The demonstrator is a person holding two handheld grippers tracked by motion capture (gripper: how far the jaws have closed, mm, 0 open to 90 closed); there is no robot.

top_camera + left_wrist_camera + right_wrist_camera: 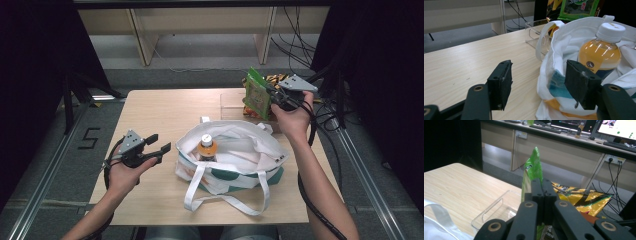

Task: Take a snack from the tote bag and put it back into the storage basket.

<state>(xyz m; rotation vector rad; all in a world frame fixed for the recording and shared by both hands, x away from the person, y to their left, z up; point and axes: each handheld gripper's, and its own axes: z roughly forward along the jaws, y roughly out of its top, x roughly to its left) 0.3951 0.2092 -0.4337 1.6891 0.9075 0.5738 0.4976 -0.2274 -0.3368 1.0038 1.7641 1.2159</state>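
Note:
A white tote bag (pixel 235 155) lies open on the wooden table (pixel 165 115), with an orange-drink bottle (pixel 207 146) standing inside it. My right gripper (pixel 274 96) is shut on a green snack packet (pixel 257 95), held in the air above the table's far right corner. In the right gripper view the packet (pixel 533 170) sticks up edge-on from between the closed jaws of that gripper (pixel 541 185). My left gripper (pixel 161 145) stands open just left of the bag, with nothing between its fingers. The left gripper view shows the bag (pixel 564 50) and bottle (pixel 602 50) behind the right jaw.
A clear plastic tray (pixel 499 212) sits at the table's far right, under the held packet. A yellow and black snack bag (pixel 584 198) lies beside it. Cables (pixel 295 35) trail on the floor behind the table.

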